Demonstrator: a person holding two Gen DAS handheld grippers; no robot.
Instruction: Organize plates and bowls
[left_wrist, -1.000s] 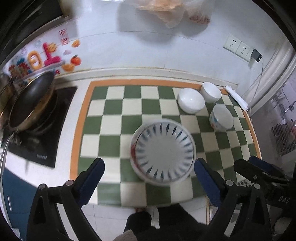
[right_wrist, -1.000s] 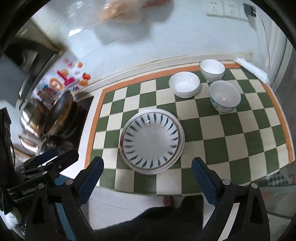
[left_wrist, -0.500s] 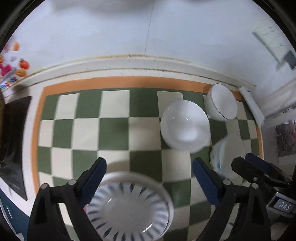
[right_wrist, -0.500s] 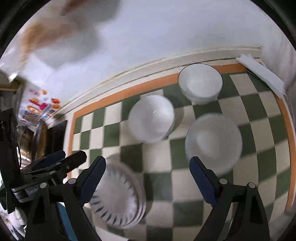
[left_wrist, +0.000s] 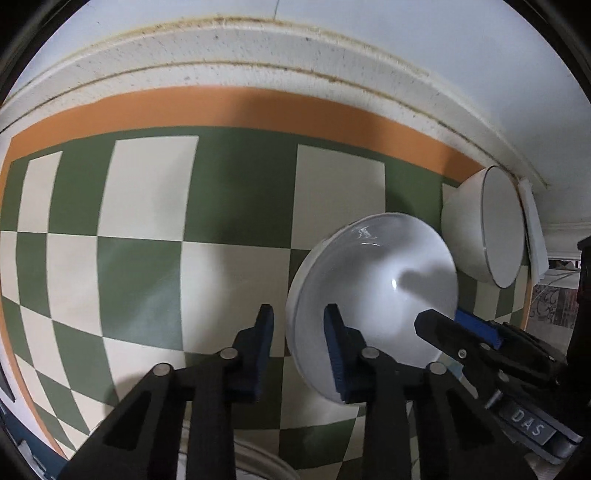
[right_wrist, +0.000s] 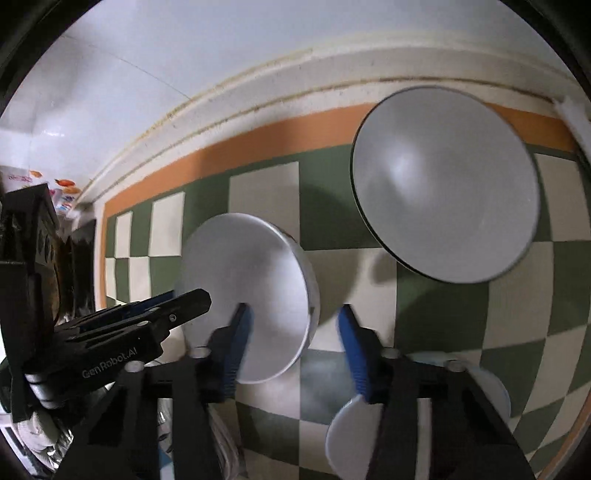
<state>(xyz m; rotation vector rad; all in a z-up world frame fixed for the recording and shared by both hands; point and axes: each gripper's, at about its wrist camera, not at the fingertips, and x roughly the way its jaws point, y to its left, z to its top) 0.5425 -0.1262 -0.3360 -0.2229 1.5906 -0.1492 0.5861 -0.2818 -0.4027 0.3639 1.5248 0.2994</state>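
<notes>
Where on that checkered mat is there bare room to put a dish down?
The checkered mat is bare from its orange border across to the plain white bowl. Its other end is crowded: that bowl and the dark-rimmed bowl sit close together.

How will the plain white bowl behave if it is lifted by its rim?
The plain white bowl looks glazed, with sharp highlights, so its rim is probably slippery. It appears to be stiff ceramic: likely rigid, and chippable against the dark-rimmed bowl close beside it. Held by one edge, it may tilt.
</notes>
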